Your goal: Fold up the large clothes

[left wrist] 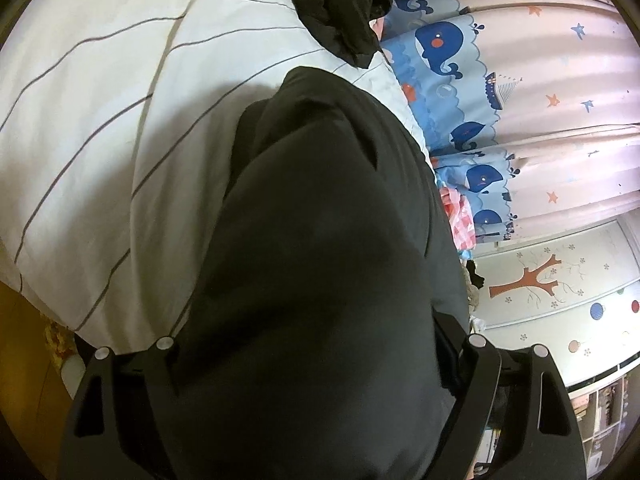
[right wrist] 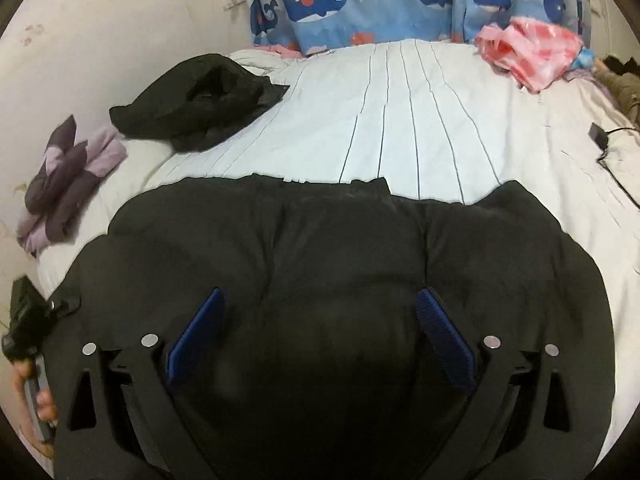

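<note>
A large black garment (right wrist: 320, 240) lies spread across the near part of the bed (right wrist: 400, 120), which has a white striped cover. My right gripper (right wrist: 320, 320) hovers over its middle, open, blue pads (right wrist: 196, 336) wide apart and clear of the cloth. In the left wrist view the same garment (left wrist: 320, 220) bulges up and fills the whole gap of my left gripper (left wrist: 316, 344). The cloth covers one finger and presses against the other finger (left wrist: 448, 348). A person's hand (right wrist: 36, 392) holds that gripper at the garment's left edge.
A second crumpled black garment (right wrist: 200, 100) lies at the far left of the bed. Folded purple clothes (right wrist: 68, 184) sit by the wall. A pink item (right wrist: 528, 52) lies far right, below a whale-print curtain (right wrist: 360, 4). A black device with a cable (right wrist: 600, 136) rests at the right edge.
</note>
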A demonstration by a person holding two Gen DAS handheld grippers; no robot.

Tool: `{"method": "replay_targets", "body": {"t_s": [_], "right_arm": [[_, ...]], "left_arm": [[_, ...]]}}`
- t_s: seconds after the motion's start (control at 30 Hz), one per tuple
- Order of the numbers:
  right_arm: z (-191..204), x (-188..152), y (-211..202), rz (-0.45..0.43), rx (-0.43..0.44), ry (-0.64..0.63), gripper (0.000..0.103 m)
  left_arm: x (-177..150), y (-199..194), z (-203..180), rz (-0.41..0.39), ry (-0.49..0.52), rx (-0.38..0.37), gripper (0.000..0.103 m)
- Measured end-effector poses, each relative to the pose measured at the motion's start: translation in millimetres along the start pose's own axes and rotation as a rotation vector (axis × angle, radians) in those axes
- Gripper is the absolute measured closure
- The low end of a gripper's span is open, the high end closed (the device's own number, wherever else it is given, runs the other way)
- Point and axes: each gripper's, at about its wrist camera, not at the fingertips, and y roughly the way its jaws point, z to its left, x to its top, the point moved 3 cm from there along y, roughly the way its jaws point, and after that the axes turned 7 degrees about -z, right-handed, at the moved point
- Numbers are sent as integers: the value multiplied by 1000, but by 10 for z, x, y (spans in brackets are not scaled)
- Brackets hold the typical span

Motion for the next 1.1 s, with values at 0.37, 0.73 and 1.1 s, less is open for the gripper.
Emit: {"method": "replay_targets", "body": {"t_s": [0.37,0.73,1.1], "right_arm": [[244,-131,-29,41,-28,-41,7],[255,372,-93,-75,-39,-22,7],[-52,518,410,27,-20,18,7]], "left_arm": [[21,-56,75,-1,-33,-36,21],[28,-29,30,0,-24,-27,21],[35,24,-104,-28,26,22,21]]}}
